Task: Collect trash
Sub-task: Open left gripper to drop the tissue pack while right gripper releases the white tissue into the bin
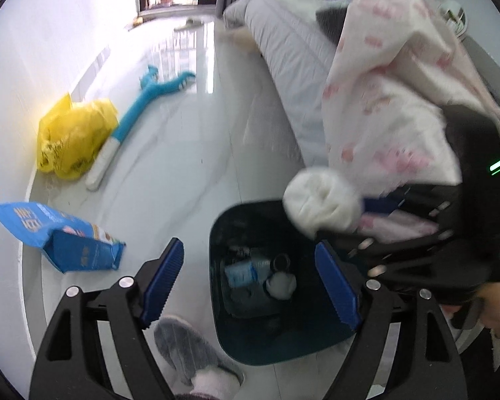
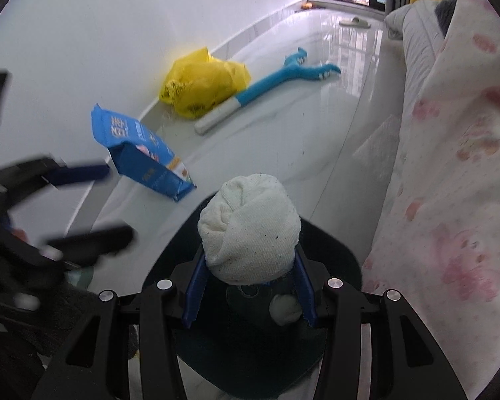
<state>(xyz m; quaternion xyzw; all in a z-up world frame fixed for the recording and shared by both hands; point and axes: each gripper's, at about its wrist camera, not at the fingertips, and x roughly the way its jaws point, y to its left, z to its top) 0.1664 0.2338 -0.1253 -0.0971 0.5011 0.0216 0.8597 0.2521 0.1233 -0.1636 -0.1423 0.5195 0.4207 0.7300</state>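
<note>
A dark trash bin (image 1: 250, 343) stands on the pale floor with a plastic bottle (image 1: 246, 270) and a small white wad (image 1: 281, 285) inside. My left gripper (image 1: 250, 250) hangs above the bin's opening, jaws wide open and nothing between them. My right gripper (image 2: 250, 256) is shut on a balled white sock (image 2: 250, 226), held over the bin (image 2: 333, 243). In the left wrist view the sock (image 1: 320, 200) sits at the bin's far right rim. The left gripper (image 2: 116, 200) shows blurred at the left of the right wrist view.
A blue packet (image 2: 140, 153), a yellow plastic bag (image 2: 203, 83) and a blue and white long-handled tool (image 2: 266, 90) lie along the white wall. A bed with a pink-printed quilt (image 2: 450, 166) runs down the right. A grey slipper (image 1: 183, 346) is beside the bin.
</note>
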